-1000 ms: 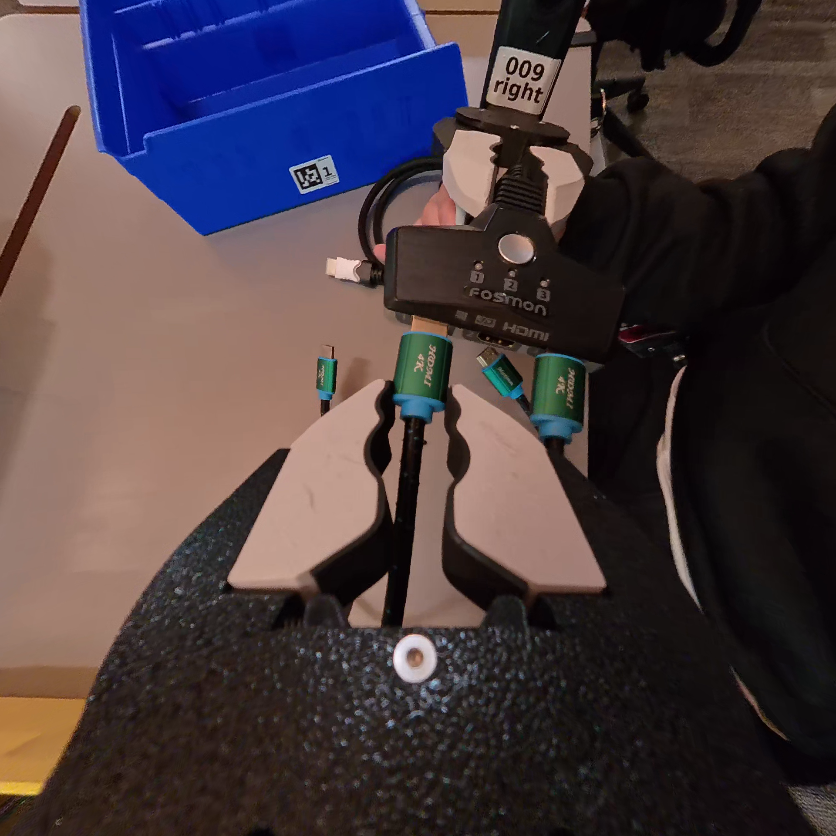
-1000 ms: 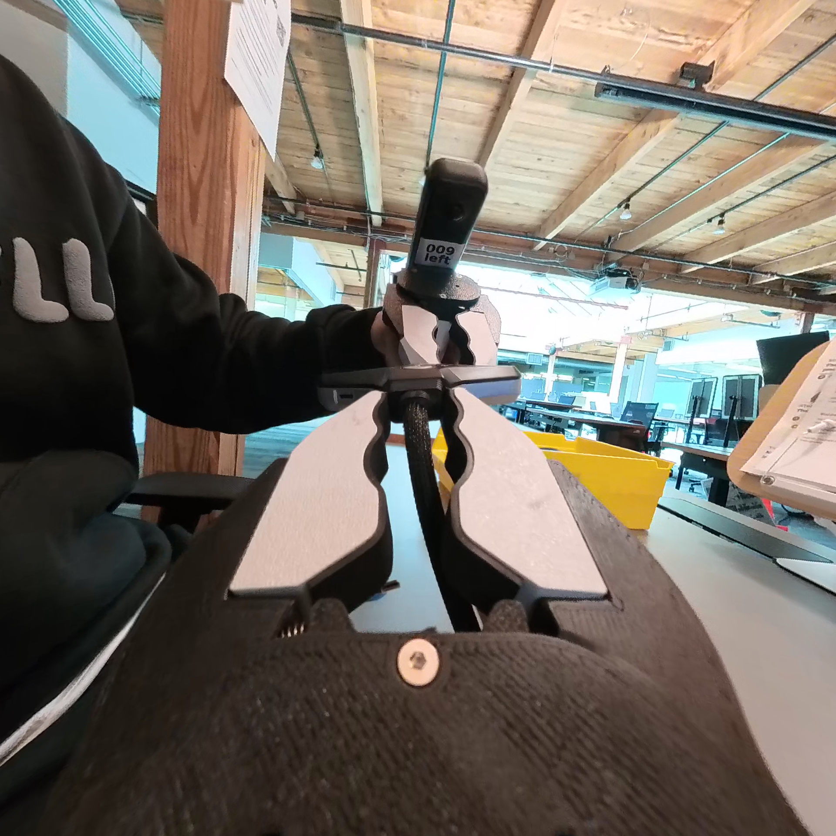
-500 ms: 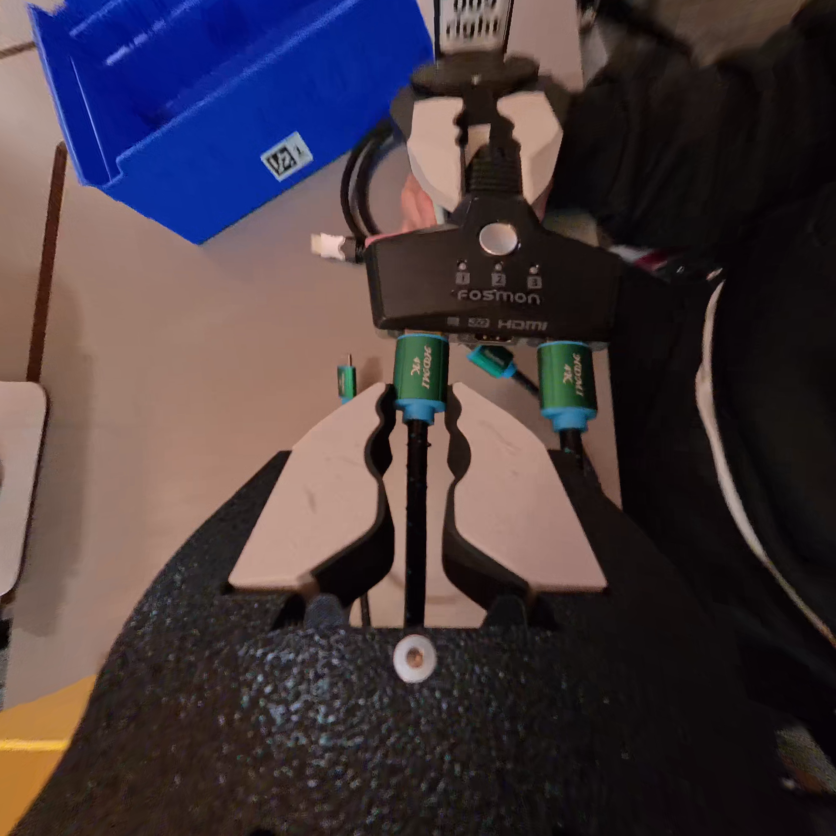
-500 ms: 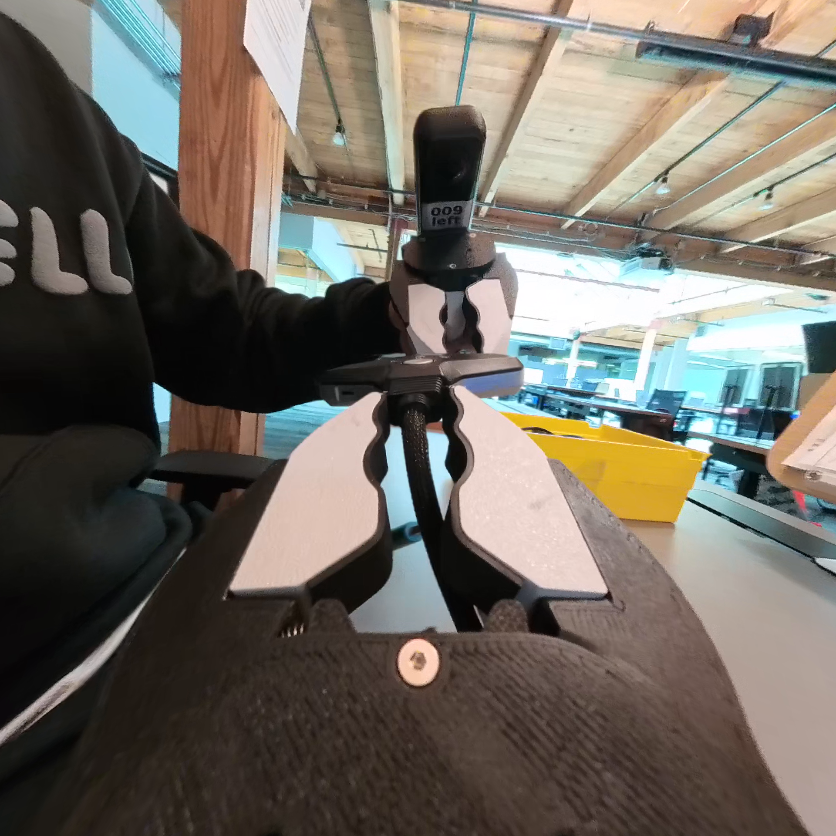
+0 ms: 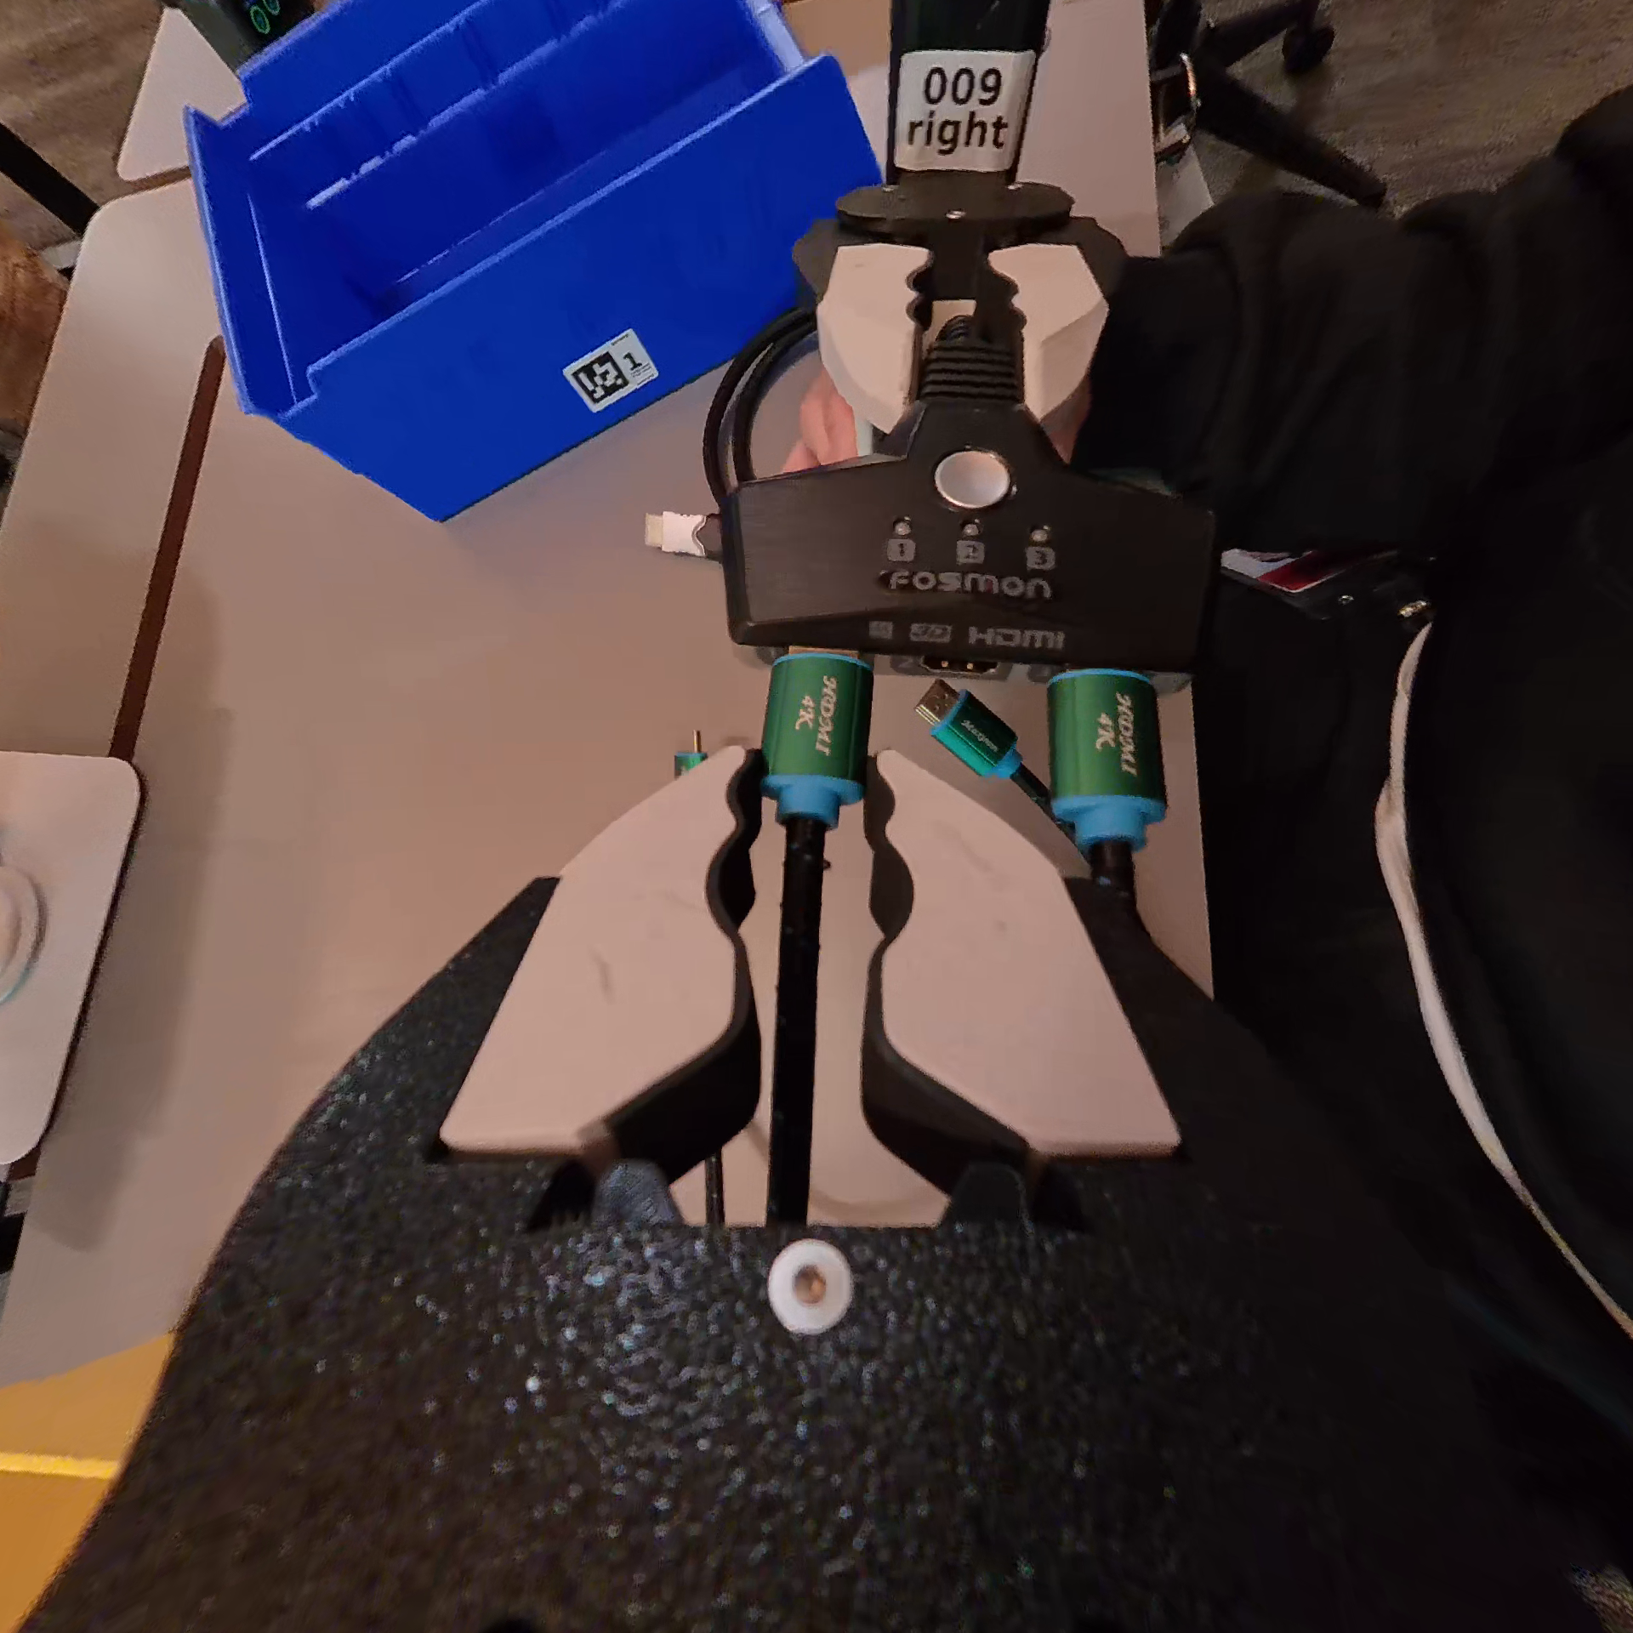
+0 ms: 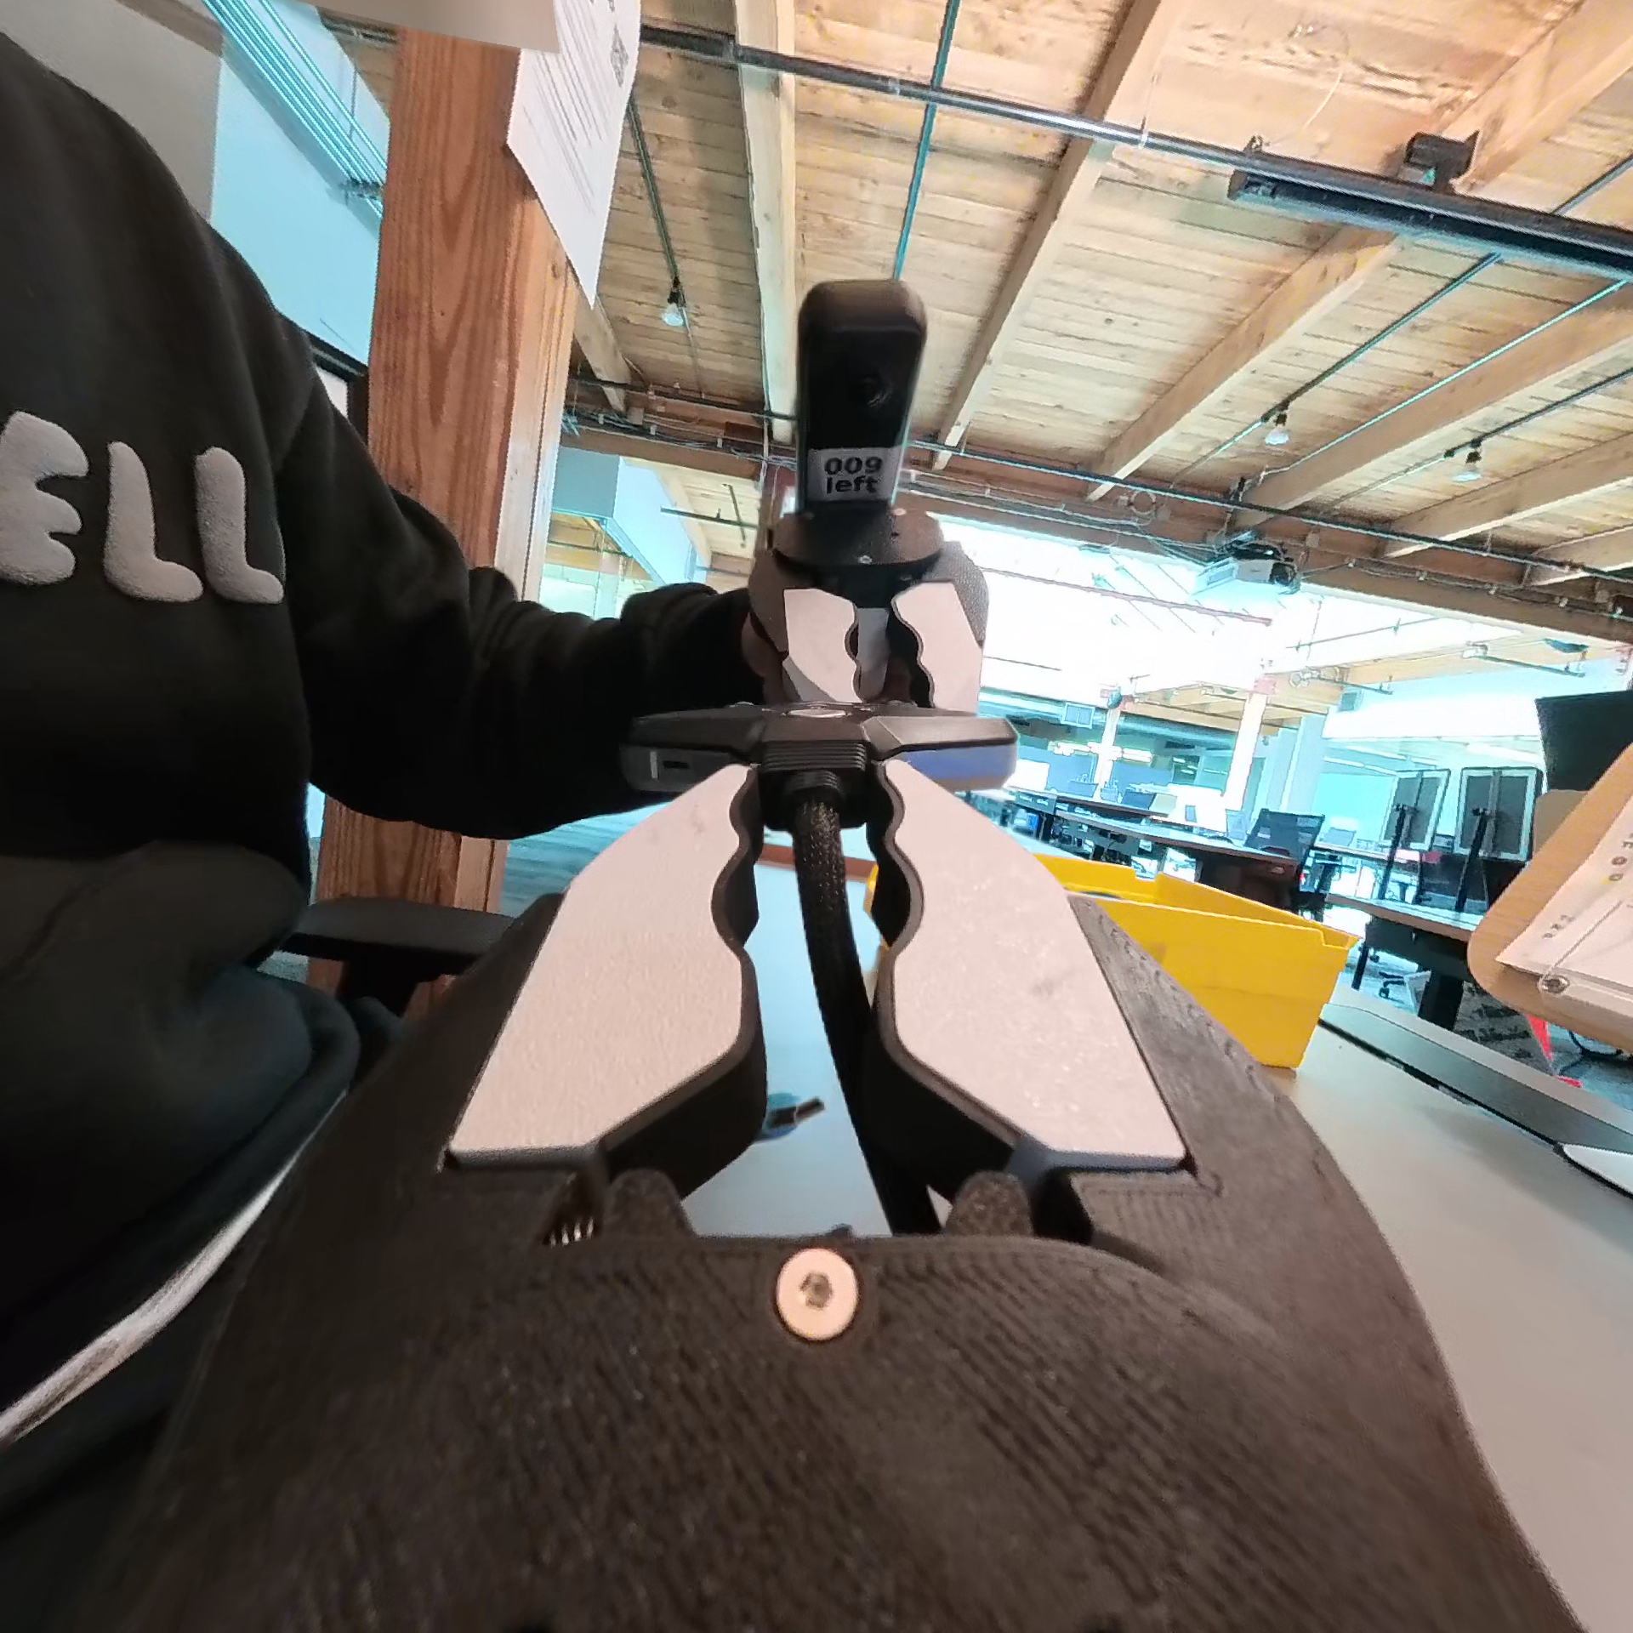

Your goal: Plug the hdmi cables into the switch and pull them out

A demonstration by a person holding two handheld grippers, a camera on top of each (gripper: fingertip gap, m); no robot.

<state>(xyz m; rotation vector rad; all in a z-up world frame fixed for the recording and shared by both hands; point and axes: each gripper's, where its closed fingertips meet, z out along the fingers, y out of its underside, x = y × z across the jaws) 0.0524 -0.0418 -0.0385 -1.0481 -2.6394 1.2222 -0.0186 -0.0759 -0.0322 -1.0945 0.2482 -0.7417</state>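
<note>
Your left gripper (image 5: 811, 778) jaws stand spread around the left plug (image 5: 815, 733), seated in the switch (image 5: 968, 565) at frame centre. Your right gripper (image 6: 813, 786) jaws pinch the switch's pigtail (image 6: 826, 870).

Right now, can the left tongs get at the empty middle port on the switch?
Probably not: the left tongs straddle the left plug, and the middle port sits tightly between both plugs.

Ahead of my left tongs (image 5: 813, 778) the black plastic switch box (image 5: 968, 565) blocks the way, with two green metal plugs (image 5: 817, 729) seated in it. Bare tan tabletop (image 5: 398, 751) lies open to their left; the blue plastic bin (image 5: 530, 265) stands beyond.
</note>
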